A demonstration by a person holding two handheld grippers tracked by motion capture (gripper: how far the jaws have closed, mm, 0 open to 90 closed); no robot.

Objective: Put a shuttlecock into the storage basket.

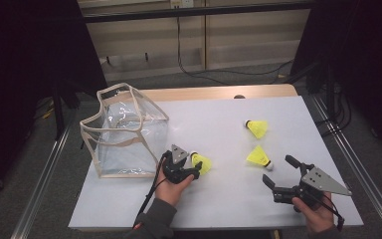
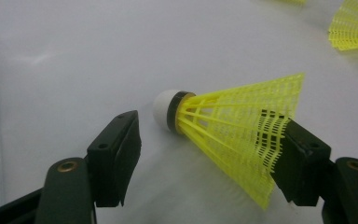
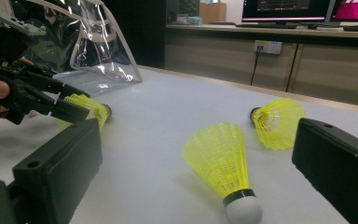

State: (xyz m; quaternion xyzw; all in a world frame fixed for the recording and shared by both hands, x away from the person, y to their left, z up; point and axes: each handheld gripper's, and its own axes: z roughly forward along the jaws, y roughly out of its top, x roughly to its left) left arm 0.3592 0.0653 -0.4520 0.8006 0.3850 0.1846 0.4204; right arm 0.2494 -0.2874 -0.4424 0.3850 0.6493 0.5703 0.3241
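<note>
1. Your left tongs [image 1: 195, 168] sit at lower centre of the high view, jaws apart around a yellow shuttlecock [image 2: 233, 128] lying on the table [image 1: 219, 124]; one pad touches its skirt.
2. Your right tongs [image 1: 277, 172] stand wide and hold nothing, lower right.

Dim, dark-edged high view; soft overhead light leaves the white table [image 1: 229, 124] evenly lit with faint shadows. Glare streaks the clear plastic bag [image 1: 124, 132]. Near tool jaws blur.

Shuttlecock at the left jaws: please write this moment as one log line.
left gripper: open around shuttlecock | right gripper: open, nothing held | clear bag: upright
</note>
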